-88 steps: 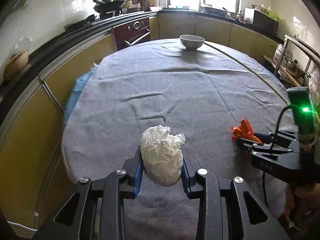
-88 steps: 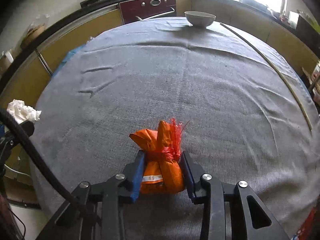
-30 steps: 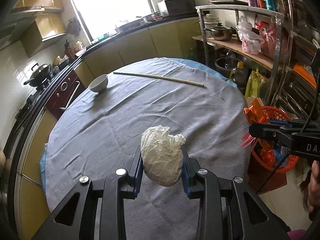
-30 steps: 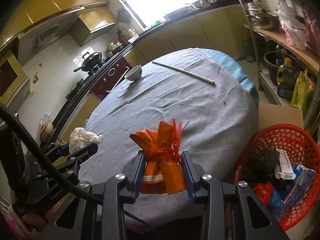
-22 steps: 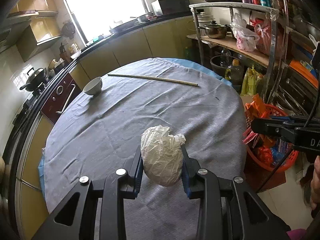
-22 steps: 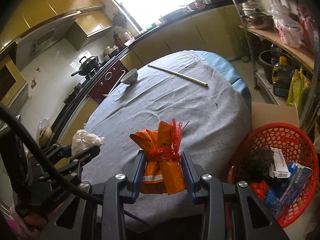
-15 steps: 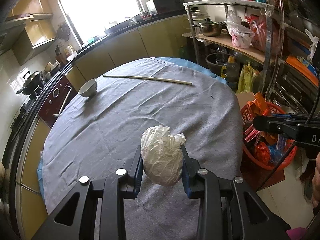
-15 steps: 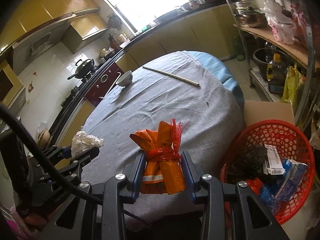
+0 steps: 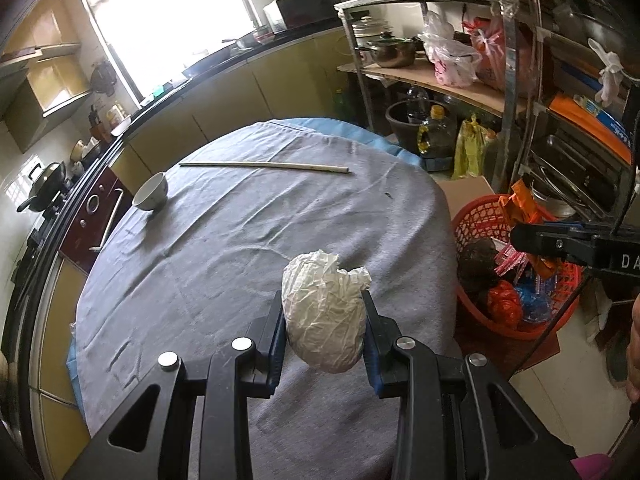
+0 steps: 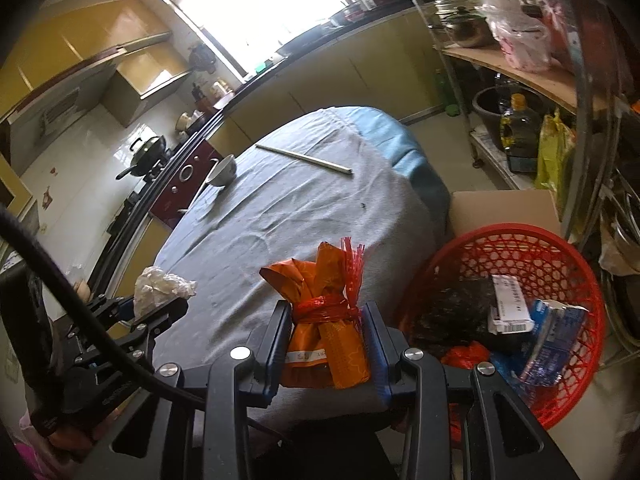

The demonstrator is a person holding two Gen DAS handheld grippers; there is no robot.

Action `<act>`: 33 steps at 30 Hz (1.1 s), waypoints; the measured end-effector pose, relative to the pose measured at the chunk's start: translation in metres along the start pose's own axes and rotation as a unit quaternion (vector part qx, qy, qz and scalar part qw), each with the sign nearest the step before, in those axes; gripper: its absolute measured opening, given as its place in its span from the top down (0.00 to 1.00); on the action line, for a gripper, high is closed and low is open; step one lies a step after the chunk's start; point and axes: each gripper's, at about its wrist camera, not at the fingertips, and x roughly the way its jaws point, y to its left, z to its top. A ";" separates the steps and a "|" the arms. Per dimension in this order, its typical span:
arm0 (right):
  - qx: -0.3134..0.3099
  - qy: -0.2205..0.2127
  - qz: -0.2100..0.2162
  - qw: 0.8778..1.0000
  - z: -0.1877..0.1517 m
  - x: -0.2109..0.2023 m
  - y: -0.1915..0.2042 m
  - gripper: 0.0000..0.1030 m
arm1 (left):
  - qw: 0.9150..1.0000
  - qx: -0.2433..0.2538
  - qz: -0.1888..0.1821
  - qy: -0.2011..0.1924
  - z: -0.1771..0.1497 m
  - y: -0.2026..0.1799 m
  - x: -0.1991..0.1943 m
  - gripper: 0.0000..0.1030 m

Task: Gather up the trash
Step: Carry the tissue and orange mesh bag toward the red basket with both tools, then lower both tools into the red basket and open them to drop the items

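Trash is gathered but not yet binned: your left gripper [image 9: 323, 322] clamps a crumpled white wad [image 9: 325, 312] at lower centre, above the grey tablecloth [image 9: 224, 248]; your right gripper [image 10: 326, 342] pinches an orange wrapper [image 10: 326, 344] (tied with red string). Further right, the red basket [image 10: 576, 276] waits, already holding rubbish.

Left gripper [image 9: 323, 330]: black body, blue pads, silver screws. It clamps a white crumpled wad [image 9: 323, 314]. Right gripper [image 10: 325, 344]: same black and blue, clamped on an orange wrapper [image 10: 325, 336] tied with a red band, fringed red top, white label strip. Surface [image 9: 224, 256]: grey cloth over blue. Bowl [image 9: 150, 191]: white. Stick [image 9: 264, 165] beside bowl: pale cream. Basket [image 10: 560, 264]: red lattice; contents black, blue, white, red. Cabinets [image 9: 248, 92]: yellow-olive.
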 end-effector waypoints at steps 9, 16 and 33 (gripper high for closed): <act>0.026 -0.013 -0.015 0.999 0.002 -0.012 -0.027 0.62 | 1.000 0.022 -0.017 0.007 0.013 -0.025 0.011 0.66; 0.045 -0.020 -0.022 0.999 0.002 -0.021 -0.046 0.62 | 0.999 0.044 -0.031 0.007 0.024 -0.047 0.016 0.66; 0.089 -0.030 -0.042 0.995 -0.004 -0.042 -0.090 0.62 | 0.994 0.097 -0.057 0.004 0.046 -0.102 0.024 0.66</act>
